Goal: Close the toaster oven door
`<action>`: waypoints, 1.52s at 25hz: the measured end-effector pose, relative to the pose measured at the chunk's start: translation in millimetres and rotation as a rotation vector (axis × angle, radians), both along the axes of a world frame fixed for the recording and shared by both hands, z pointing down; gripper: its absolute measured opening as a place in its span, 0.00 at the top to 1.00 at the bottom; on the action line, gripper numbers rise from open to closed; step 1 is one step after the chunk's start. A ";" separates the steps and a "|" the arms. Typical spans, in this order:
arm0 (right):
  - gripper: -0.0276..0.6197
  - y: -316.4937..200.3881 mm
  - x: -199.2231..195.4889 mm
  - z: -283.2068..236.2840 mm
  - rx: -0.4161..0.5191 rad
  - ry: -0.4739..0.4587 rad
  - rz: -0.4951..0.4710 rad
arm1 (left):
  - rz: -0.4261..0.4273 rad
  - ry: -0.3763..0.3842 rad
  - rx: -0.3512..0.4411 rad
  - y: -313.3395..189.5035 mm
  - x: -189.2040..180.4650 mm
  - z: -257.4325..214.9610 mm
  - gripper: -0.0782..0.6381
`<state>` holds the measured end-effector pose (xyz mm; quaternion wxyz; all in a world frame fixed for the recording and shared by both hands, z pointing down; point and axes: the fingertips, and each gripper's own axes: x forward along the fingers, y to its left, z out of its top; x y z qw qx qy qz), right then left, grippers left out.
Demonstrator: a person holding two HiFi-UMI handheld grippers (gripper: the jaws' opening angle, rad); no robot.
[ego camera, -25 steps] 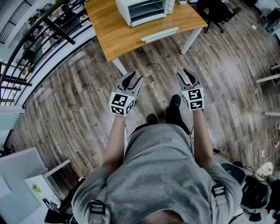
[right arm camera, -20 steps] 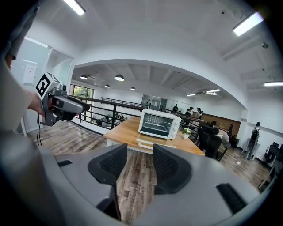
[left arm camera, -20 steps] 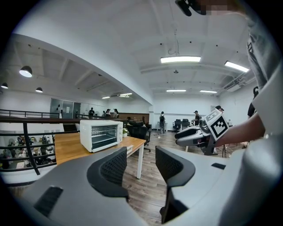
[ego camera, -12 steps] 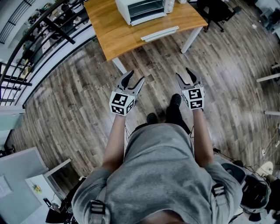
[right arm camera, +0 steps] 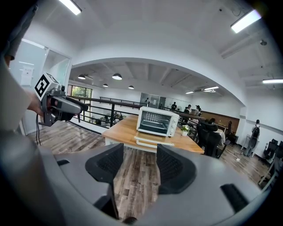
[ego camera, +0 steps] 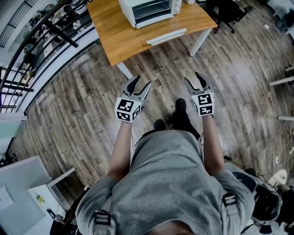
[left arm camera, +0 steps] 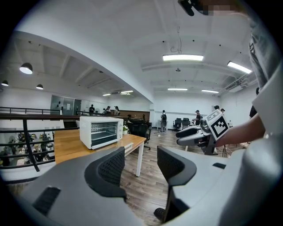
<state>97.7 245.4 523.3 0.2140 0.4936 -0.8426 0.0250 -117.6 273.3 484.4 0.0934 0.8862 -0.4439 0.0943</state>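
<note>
Out on the wood floor [ego camera: 69,114], well short of the surface [ego camera: 117,39], is where we stood, so nothing had been touched yet. The toaster oven [ego camera: 149,10] sat toward the back of that surface. Its door [ego camera: 166,36] lay folded down flat toward us, close to the front edge. We held both grippers out in front, pointing a bit downward toward the oven. The left gripper [ego camera: 143,81] had its jaws spread wide with only air and floor between them, and they'd just been opening. Same story for the right gripper [ego camera: 192,76]: jaws just opened up, wide apart, holding nothing.

Our take on doing this well: the step in hand was really just the approach, so we'd walk in until the door was in easy reach rather than stretch for it. After that we reckoned 1 gripper was enough. Get a jaw under the door's outer lip and swing it up in an arc around the bottom hinge. Shoving it straight in seemed risky, since a light oven could slide back. The other gripper could brace the top. Finish with a firm push until the door sits flush.
</note>
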 end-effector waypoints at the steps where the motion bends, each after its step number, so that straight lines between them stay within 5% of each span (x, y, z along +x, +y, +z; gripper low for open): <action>1: 0.58 -3.3 1.4 0.1 -0.001 -0.001 -0.001 | 0.000 -0.001 -0.002 -3.1 1.4 0.1 0.57; 25: 0.59 -104.1 41.7 14.9 -0.052 -0.032 -0.059 | -0.041 -0.038 -0.068 -89.3 49.9 8.9 0.57; 38: 0.59 -171.6 79.2 18.1 -0.080 -0.046 -0.159 | -0.149 -0.049 -0.091 -139.7 89.2 8.9 0.57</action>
